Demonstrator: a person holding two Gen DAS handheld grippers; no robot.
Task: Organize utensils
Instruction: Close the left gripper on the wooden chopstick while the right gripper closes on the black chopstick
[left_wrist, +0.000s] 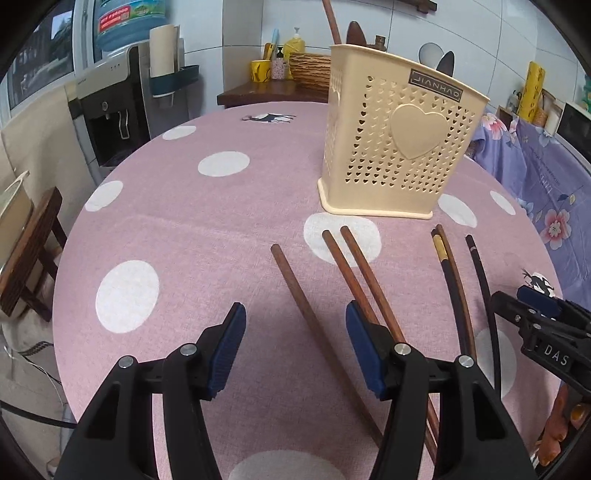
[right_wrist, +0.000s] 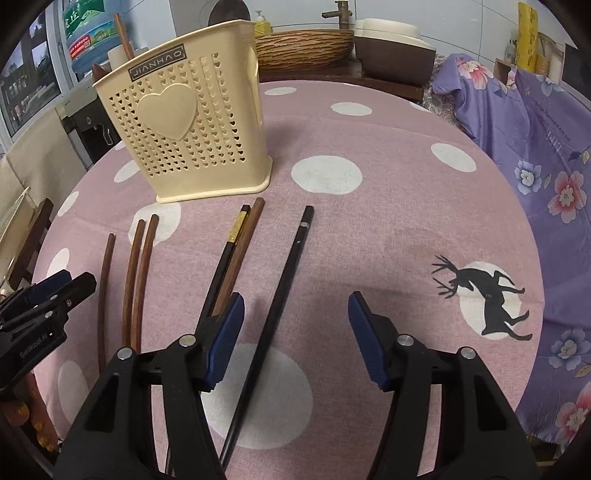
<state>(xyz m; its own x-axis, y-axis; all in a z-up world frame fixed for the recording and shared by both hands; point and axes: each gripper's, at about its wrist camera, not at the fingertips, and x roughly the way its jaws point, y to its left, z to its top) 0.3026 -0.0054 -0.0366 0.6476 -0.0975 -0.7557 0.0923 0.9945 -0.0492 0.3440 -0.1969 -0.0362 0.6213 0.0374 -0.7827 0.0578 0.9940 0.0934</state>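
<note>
Since both pairs of fingers stand half open and hold nothing, each should straddle one stick only: the left gripper (left_wrist: 295, 350) has a brown chopstick (left_wrist: 295, 291) between its fingers, the right gripper (right_wrist: 297, 338) a black chopstick (right_wrist: 280, 288). Lower them squarely onto the counter (right_wrist: 388, 229), pinch mid-shaft, then lift toward the cream holder (right_wrist: 192, 136) beyond the fingertips.

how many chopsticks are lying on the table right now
6: one brown single leftmost, a brown pair beside it, a black gold-banded one touching another brown one, and a lone black one rightmost. The holder may hide more.
</note>
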